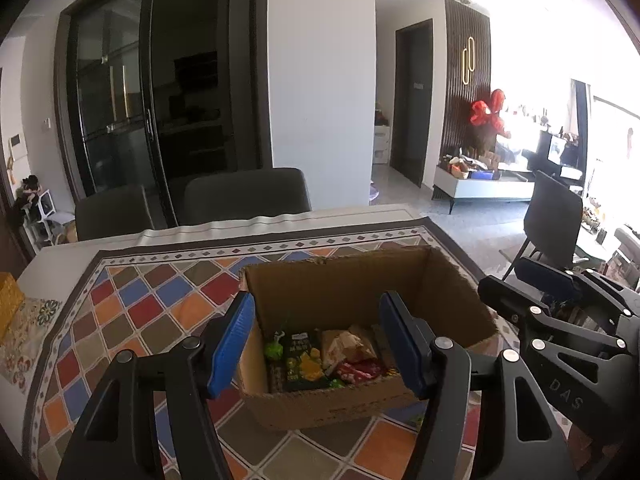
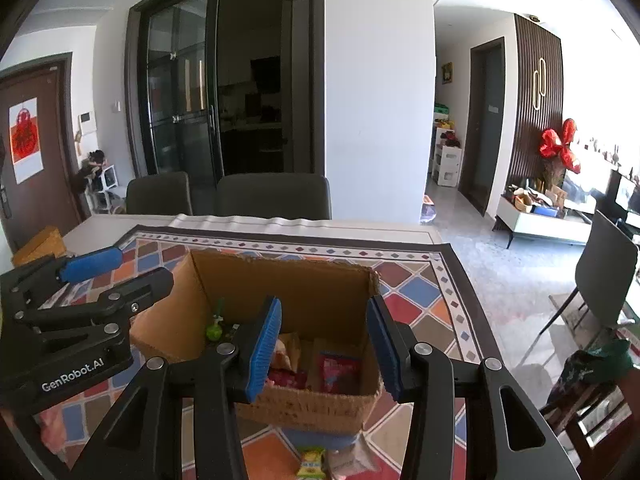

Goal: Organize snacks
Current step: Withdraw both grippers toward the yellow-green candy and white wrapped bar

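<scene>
An open cardboard box [image 1: 340,284] stands on the patterned tablecloth [image 1: 132,308]. It holds several snack packets: a dark green one [image 1: 304,364], a red one [image 1: 360,370], a beige one [image 1: 344,344] and a small green sweet [image 1: 274,348]. My left gripper [image 1: 318,342] hovers over the box's near edge, open, with nothing pressed between its blue pads. My right gripper [image 2: 323,346] hangs open over the same box [image 2: 280,280], above a red packet [image 2: 338,372]. Each gripper also shows in the other's view: the right gripper [image 1: 524,286] beside the box, and the left gripper [image 2: 120,276].
Loose on the cloth in front of the box lie a yellow-green packet [image 2: 311,462] and a clear packet [image 2: 352,460]; a pink packet [image 2: 52,428] lies at the left. Two grey chairs [image 2: 272,196] stand behind the table, another chair [image 2: 604,272] at the right. A yellow box [image 1: 8,304] sits far left.
</scene>
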A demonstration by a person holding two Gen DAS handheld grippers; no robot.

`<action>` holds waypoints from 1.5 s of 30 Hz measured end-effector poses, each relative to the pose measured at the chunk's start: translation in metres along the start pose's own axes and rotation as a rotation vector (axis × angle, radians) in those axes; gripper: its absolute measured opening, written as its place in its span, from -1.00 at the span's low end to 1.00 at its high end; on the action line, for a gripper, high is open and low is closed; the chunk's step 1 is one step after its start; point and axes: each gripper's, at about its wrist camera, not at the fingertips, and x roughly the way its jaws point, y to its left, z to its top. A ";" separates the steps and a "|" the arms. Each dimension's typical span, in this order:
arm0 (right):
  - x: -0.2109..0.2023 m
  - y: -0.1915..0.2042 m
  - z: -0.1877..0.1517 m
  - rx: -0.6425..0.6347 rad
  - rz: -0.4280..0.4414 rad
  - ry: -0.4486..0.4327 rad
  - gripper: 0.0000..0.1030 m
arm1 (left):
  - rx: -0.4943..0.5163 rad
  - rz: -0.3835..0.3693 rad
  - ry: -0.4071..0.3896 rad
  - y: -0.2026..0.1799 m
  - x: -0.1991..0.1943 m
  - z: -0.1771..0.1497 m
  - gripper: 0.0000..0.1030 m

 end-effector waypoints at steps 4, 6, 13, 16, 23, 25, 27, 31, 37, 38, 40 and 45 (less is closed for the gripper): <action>-0.011 -0.004 -0.005 0.012 0.008 -0.012 -0.11 | 0.002 -0.021 -0.001 -0.008 -0.007 -0.004 0.25; -0.015 -0.006 -0.008 0.022 0.012 -0.014 -0.11 | 0.000 -0.032 -0.002 -0.012 -0.010 -0.006 0.25; -0.023 -0.019 -0.020 0.058 0.013 -0.012 -0.11 | 0.016 -0.068 0.000 -0.030 -0.016 -0.016 0.25; -0.025 -0.028 -0.028 0.077 0.008 -0.004 -0.06 | 0.035 -0.081 0.002 -0.039 -0.016 -0.022 0.25; -0.025 -0.047 -0.050 0.122 -0.009 0.033 -0.02 | 0.054 -0.128 0.043 -0.057 -0.008 -0.043 0.25; -0.024 -0.050 -0.057 0.130 -0.013 0.048 -0.02 | 0.056 -0.141 0.060 -0.062 -0.005 -0.050 0.25; -0.022 -0.054 -0.066 0.145 -0.009 0.070 -0.02 | 0.057 -0.155 0.081 -0.067 -0.001 -0.056 0.25; -0.016 -0.058 -0.083 0.157 0.001 0.111 -0.02 | 0.063 -0.168 0.125 -0.073 0.010 -0.070 0.25; -0.003 -0.065 -0.105 0.180 0.020 0.178 -0.02 | 0.070 -0.180 0.193 -0.078 0.026 -0.090 0.17; -0.001 -0.066 -0.109 0.181 0.022 0.186 -0.02 | 0.074 -0.181 0.202 -0.079 0.029 -0.092 0.15; 0.003 -0.067 -0.113 0.181 0.028 0.201 -0.02 | 0.077 -0.188 0.223 -0.082 0.035 -0.096 0.14; 0.017 -0.068 -0.124 0.199 0.056 0.249 -0.03 | 0.075 -0.218 0.281 -0.087 0.053 -0.105 0.01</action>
